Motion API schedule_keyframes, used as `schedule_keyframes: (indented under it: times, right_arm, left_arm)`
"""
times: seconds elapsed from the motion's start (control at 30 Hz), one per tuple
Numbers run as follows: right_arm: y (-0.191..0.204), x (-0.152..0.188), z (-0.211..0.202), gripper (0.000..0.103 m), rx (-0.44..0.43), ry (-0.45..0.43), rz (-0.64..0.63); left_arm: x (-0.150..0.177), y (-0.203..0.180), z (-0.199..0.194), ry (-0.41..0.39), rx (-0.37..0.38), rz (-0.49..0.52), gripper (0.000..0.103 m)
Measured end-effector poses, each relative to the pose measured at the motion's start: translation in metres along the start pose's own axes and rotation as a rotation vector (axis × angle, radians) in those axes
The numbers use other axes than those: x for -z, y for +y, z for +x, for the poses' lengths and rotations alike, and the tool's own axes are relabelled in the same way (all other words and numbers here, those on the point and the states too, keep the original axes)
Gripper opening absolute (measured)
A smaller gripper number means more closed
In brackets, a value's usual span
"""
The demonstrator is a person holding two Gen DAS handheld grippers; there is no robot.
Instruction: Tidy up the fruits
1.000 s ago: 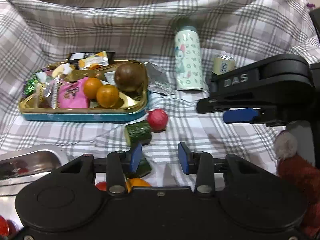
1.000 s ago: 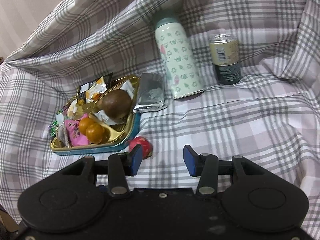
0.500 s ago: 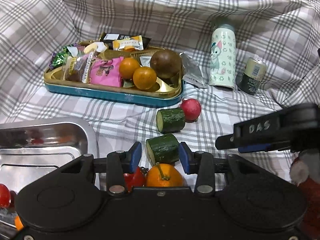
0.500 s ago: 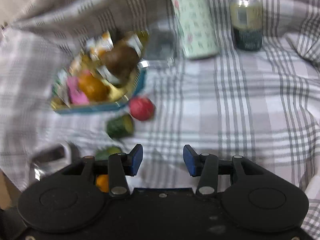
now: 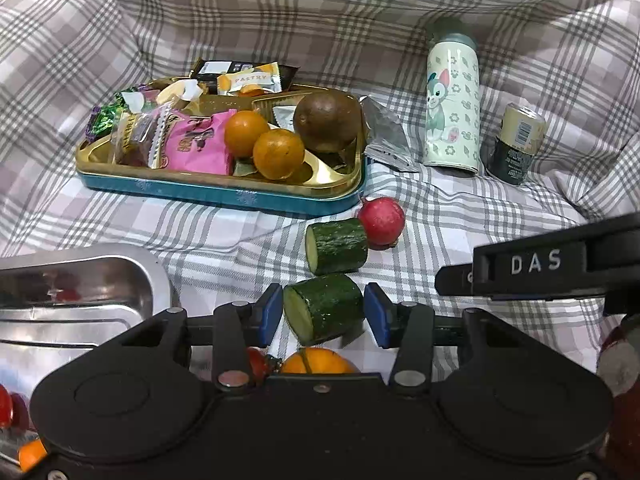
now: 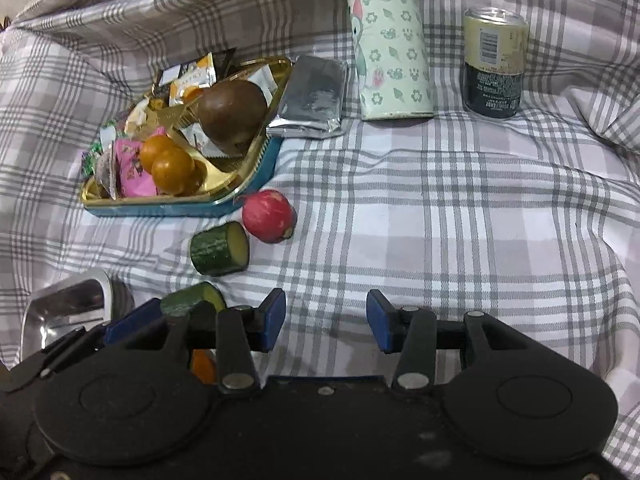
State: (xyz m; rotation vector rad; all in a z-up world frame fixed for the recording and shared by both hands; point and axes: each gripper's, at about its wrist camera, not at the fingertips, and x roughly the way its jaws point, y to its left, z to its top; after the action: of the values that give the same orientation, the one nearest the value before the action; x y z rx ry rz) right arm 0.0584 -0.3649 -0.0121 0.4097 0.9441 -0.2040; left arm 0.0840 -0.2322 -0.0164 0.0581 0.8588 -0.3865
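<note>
The left tongs stand wide around the nearer cucumber piece, a blue pad on either side with a sliver of gap each way — not pinching it; the piece lies on the checked cloth in front of the snack tin, and just behind it a second cucumber piece lies touching a radish, which sits just off the tin's near right corner; inside the tin, two oranges rest beside a brown round fruit and a pink packet; a steel tray lies in front of the tin to the left, and another orange and a tomato peek out under the left tongs; the right tongs hang wide over bare cloth, holding nothing; right of the tin a foil packet lies flat, then a bottle and a can stand upright.
</note>
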Motion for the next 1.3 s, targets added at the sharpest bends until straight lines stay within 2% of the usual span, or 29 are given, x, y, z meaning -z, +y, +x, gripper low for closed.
schedule_keyframes:
  times: [0.27, 0.43, 0.67, 1.0, 1.3]
  right_arm:
    - [-0.003, -0.002, -0.004, 0.048, 0.006, -0.046, 0.041]
    - [-0.003, -0.004, -0.004, 0.048, 0.0, -0.061, 0.054]
    - [0.005, -0.004, -0.003, 0.048, -0.021, -0.103, 0.045]
    - [0.017, -0.01, 0.005, 0.048, -0.02, -0.193, 0.075]
    - [0.026, -0.013, 0.02, 0.048, -0.032, -0.196, 0.106]
  left_arm:
    - [0.005, 0.008, 0.004, 0.036, 0.032, -0.057, 0.054]
    - [0.002, 0.009, 0.009, 0.041, 0.027, -0.071, 0.052]
    - [-0.003, 0.023, 0.002, -0.001, 0.052, -0.13, 0.044]
    - [-0.006, 0.032, -0.004, -0.02, 0.055, -0.114, 0.044]
    - [0.002, 0.026, -0.003, 0.0, 0.061, -0.055, 0.048]
